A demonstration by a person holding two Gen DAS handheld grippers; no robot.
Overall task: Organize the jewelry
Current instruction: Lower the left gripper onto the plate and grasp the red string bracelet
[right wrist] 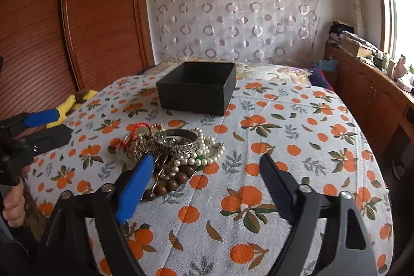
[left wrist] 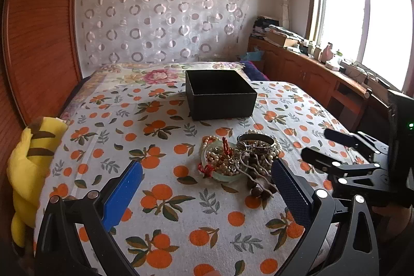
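A heap of jewelry (left wrist: 240, 159) lies on the orange-print cloth (left wrist: 181, 211): pearl strands, a silver bangle (left wrist: 256, 144), brown wooden beads, a red cord and a pale green bangle. An empty black box (left wrist: 220, 97) stands behind it. My left gripper (left wrist: 207, 177) is open, its fingers either side of the heap's near edge and short of it. In the right wrist view the heap (right wrist: 176, 151) is left of centre, with the silver bangle (right wrist: 177, 140) on top and the box (right wrist: 196, 87) beyond. My right gripper (right wrist: 207, 170) is open, its blue finger (right wrist: 134, 188) just before the wooden beads (right wrist: 170, 183).
A yellow plush toy (left wrist: 31, 164) sits at the cloth's left edge by a wooden wardrobe (left wrist: 38, 30). A wooden cabinet (left wrist: 310, 69) with clutter runs under the window on the right. A hand (right wrist: 13, 206) holds the left gripper's handle. A floral bedspread (left wrist: 145, 74) lies behind the box.
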